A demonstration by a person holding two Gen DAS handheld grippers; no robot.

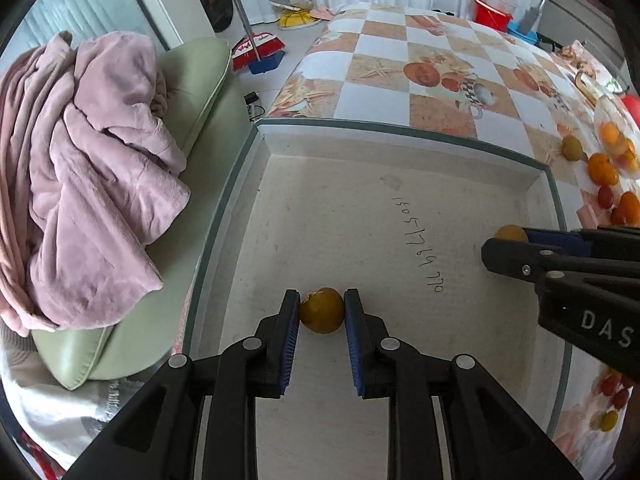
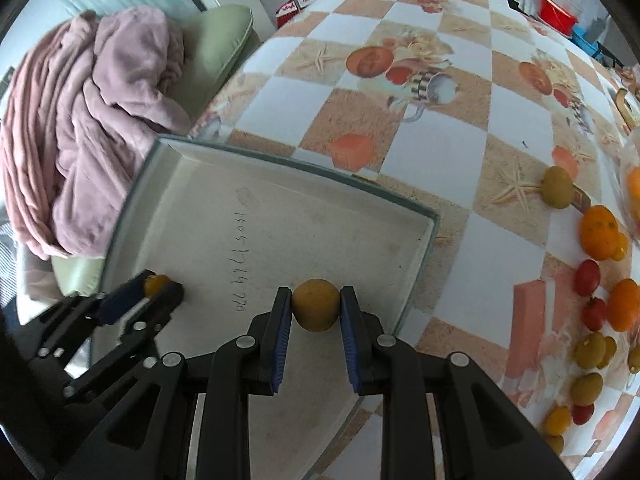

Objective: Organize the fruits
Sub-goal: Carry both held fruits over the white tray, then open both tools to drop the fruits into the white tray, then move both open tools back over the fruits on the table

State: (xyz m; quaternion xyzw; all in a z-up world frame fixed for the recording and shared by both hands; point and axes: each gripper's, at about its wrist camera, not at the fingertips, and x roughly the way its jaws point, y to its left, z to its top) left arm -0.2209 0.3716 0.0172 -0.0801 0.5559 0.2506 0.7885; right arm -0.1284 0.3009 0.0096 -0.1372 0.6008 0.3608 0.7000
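A shallow white tray with a glass-green rim sits at the near left of the table. A yellow-orange fruit rests on the tray floor between the pads of my left gripper, which stand just off it, so the gripper is open. The right wrist view shows that gripper low at the tray's left edge. My right gripper is shut on a dull yellow fruit above the tray's right part. It enters the left wrist view from the right.
Loose fruits lie on the checked tablecloth right of the tray: an orange one, a green-yellow one, red tomatoes and several small yellow ones. A pink blanket on a green cushion lies left of the table.
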